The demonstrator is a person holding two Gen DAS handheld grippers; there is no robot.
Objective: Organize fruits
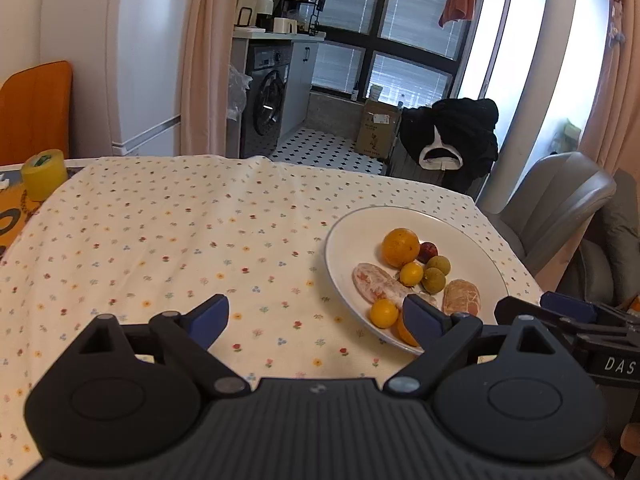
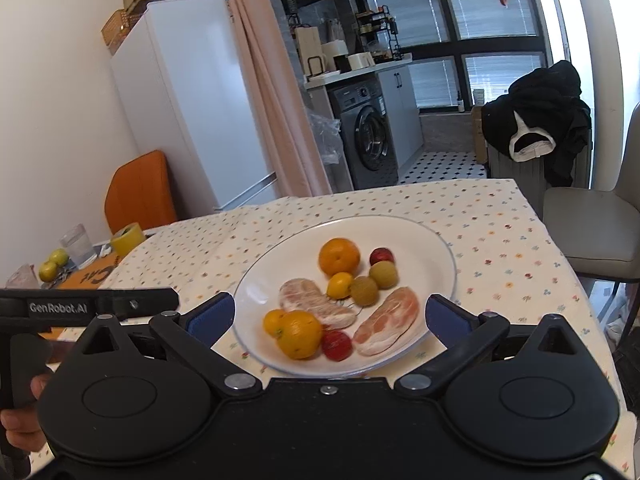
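Fruits [image 2: 340,300] on plate [image 2: 436,248], both grippers agape, empty

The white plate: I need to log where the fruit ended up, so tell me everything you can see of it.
The white plate is round, shallow and glossy, ceramic by its look, with a thin dark line round the rim. It lies flat on the flowered tablecloth, toward the table's right side. It holds two oranges, small yellow, green and red fruits and two peeled pinkish citrus segments. The right gripper hovers open at its near edge, the jaws wide apart; whether they touch it is unclear.
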